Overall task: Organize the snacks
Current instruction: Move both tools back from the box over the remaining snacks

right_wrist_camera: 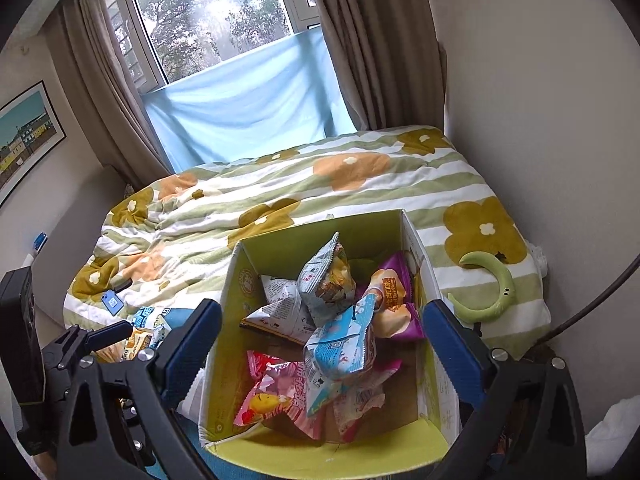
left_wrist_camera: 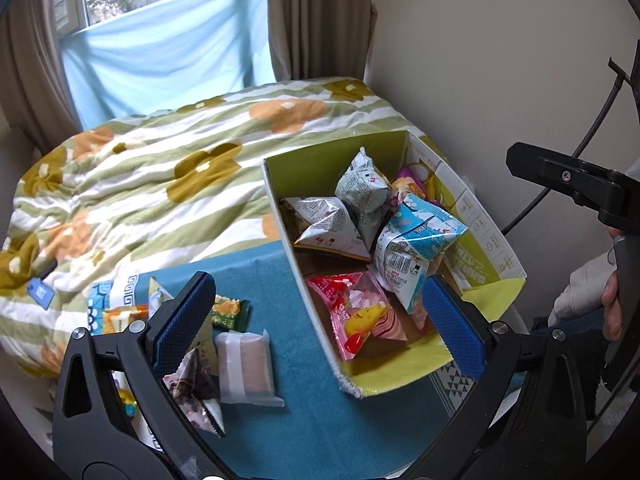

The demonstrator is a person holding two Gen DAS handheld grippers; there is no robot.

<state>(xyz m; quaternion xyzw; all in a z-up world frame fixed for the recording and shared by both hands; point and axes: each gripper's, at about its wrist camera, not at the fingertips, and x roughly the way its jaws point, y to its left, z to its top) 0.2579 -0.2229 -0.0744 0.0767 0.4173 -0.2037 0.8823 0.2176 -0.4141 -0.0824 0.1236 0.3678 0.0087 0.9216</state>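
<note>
The left gripper (left_wrist_camera: 316, 328) hangs with its blue-padded jaws spread wide and nothing between them, over the edge where the blue cloth (left_wrist_camera: 332, 420) meets the cardboard box (left_wrist_camera: 304, 280). Just under its left finger lie the loose snacks not yet put away: a flat white-wrapped bar (left_wrist_camera: 246, 364), a crinkled foil pouch with a dark print (left_wrist_camera: 196, 396), and a small green packet (left_wrist_camera: 228, 310) a little further off. These look light and soft, air-puffed or thin, with slick film that may slide under the pads; a crimped end seam or a flat middle seems the safest place to pinch (gently, since the contents could crush).

The right gripper (right_wrist_camera: 322, 348) is likewise released, jaws wide, straddling the box from above with no packet pressed between its pads. Inside the box a blue-and-white bag (right_wrist_camera: 344, 348) lies atop a pink sweet packet (right_wrist_camera: 276, 396), with grey foil pouches (right_wrist_camera: 324, 280) and a purple bag (right_wrist_camera: 396, 296) behind them, all heaped loosely.

Beyond lies the flowered quilt (right_wrist_camera: 320, 192), a green crescent toy (right_wrist_camera: 488, 296) on it, then the curtained window (right_wrist_camera: 216, 12).
</note>
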